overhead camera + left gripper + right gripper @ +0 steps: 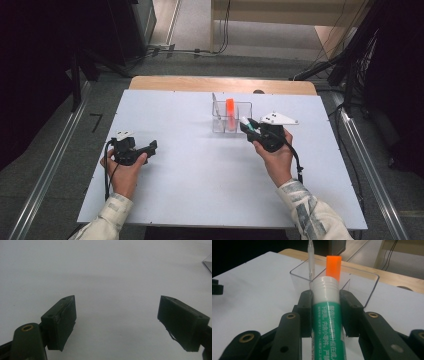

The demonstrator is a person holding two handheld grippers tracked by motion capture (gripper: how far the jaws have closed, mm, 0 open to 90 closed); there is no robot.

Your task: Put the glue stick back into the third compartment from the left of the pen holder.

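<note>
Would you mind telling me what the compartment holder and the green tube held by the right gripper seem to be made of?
The holder looks like clear acrylic or similar hard plastic: glossy see-through walls with bright edges. The green tube seems smooth plastic with a printed, slightly shiny label and a ridged white end; it could be a glue stick. The right gripper clamps it.

The high view looks forward and down on the whole worktop (200, 175), while the right claw's camera faces the clear organizer (372, 287) closely, both sharing it.

Overhead light fell evenly on the matte white tabletop (200, 170); surroundings stayed dark. Soft shadows lay beneath the black jaws. High view grainy; the green-labelled white glue stick (327, 315) blurred at the frame bottom.
</note>
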